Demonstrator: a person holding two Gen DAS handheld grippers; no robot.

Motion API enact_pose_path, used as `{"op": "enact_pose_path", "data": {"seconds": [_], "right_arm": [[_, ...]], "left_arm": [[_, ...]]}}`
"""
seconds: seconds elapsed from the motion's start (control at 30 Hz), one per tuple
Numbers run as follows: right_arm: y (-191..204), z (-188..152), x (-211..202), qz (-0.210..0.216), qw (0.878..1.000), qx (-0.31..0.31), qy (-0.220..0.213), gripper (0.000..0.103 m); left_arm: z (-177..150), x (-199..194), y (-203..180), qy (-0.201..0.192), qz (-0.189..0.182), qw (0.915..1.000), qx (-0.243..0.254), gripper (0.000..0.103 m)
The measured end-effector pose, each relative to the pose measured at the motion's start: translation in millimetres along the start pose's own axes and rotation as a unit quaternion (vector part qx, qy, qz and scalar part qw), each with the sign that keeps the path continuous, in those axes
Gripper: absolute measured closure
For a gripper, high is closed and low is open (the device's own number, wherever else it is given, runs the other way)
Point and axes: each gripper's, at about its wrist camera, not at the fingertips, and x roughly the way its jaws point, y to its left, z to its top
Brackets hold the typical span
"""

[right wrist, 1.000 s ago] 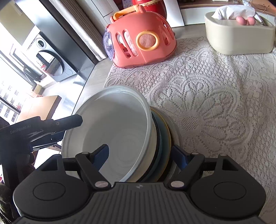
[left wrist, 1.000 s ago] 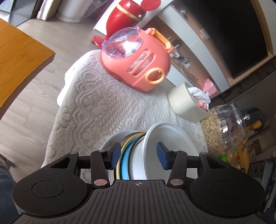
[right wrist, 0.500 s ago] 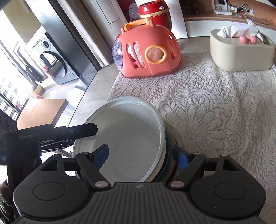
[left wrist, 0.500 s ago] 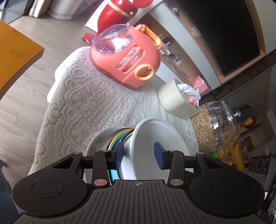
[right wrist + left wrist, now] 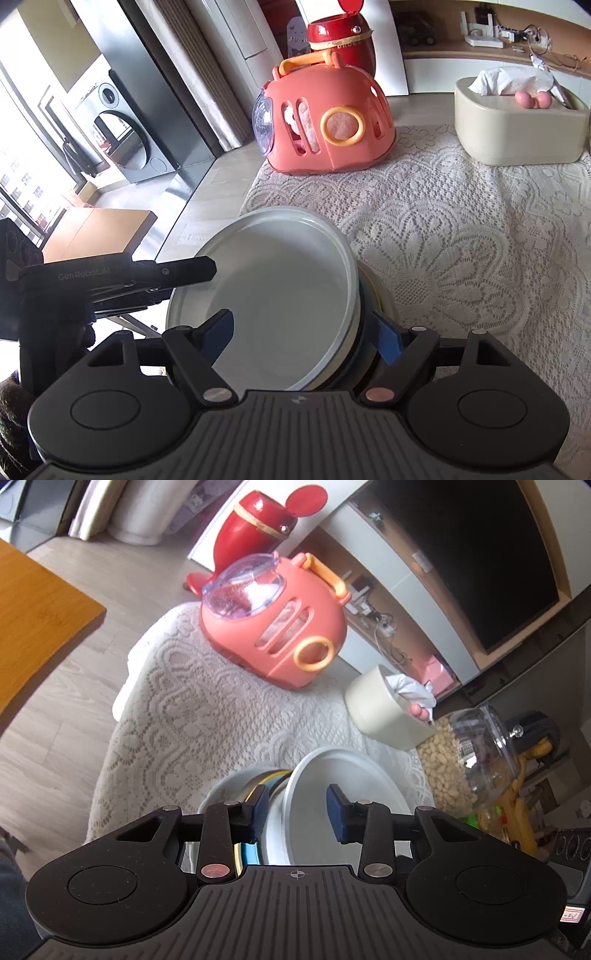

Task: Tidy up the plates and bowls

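Note:
A tilted stack of dishes is held above the lace-covered table: a pale grey bowl [image 5: 280,295] on top, with blue and yellow plates [image 5: 369,295] under it. In the left wrist view the bowl [image 5: 351,794] sits over the yellow and blue plate rims [image 5: 269,779] and a white plate [image 5: 225,790]. My right gripper [image 5: 306,332] is shut on the stack, one finger inside the bowl and one under the plates. My left gripper [image 5: 295,808] is shut on the stack's other edge, with the bowl rim between its pads. The left gripper also shows in the right wrist view [image 5: 147,277].
A pink pet carrier [image 5: 325,125] stands at the table's far end with a red bin [image 5: 343,33] behind it. A beige tissue box [image 5: 517,125] sits far right. A clear jar of peanuts [image 5: 472,760] stands near the stack. A wooden table [image 5: 37,627] is left.
The stack has risen from the tablecloth with both grippers, and both views have drawn back from the table. The bowl has tipped flatter.

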Motion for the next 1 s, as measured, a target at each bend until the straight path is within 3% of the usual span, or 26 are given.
{"op": "enact_pose_path", "data": {"seconds": [0.17, 0.3, 0.37, 0.47, 0.57, 0.63, 0.7, 0.77, 0.83, 0.9, 1.0], "right_arm": [[-20, -10, -38, -0.013, 0.998, 0.015, -0.065, 0.022], [-50, -29, -80, -0.054, 0.988, 0.018, -0.14, 0.019], [-71, -42, -94, -0.094, 0.982, 0.025, -0.163, 0.019], [-111, -63, -110, -0.165, 0.969, 0.039, -0.18, 0.018], [-158, -87, -127, -0.226, 0.953, 0.075, -0.189, 0.018], [-189, -104, -140, -0.246, 0.943, 0.111, -0.195, 0.017], [-223, -124, -153, -0.254, 0.933, 0.158, -0.2, 0.017], [-253, -140, -161, -0.257, 0.923, 0.203, -0.202, 0.017], [-281, -153, -165, -0.25, 0.915, 0.248, -0.199, 0.017], [-309, -165, -162, -0.223, 0.91, 0.298, -0.185, 0.019], [-332, -175, -153, -0.176, 0.907, 0.338, -0.177, 0.03]], "left_arm": [[-1, -19, -27, -0.062, 0.04, 0.9966, 0.036, 0.064], [-12, -15, -69, -0.068, 0.022, 0.9947, 0.074, 0.064], [-21, 0, -99, -0.046, 0.004, 0.9936, 0.103, 0.064], [-45, 37, -148, 0.018, -0.023, 0.988, 0.152, 0.064], [-80, 86, -190, 0.107, -0.059, 0.9764, 0.178, 0.064], [-109, 121, -214, 0.177, -0.088, 0.9625, 0.186, 0.064], [-135, 153, -234, 0.239, -0.105, 0.9473, 0.185, 0.064], [-154, 177, -252, 0.272, -0.123, 0.9392, 0.171, 0.065], [-168, 196, -268, 0.268, -0.125, 0.9388, 0.176, 0.064], [-181, 215, -281, 0.263, -0.095, 0.9395, 0.197, 0.064], [-195, 238, -285, 0.268, -0.061, 0.9388, 0.207, 0.064]]}}
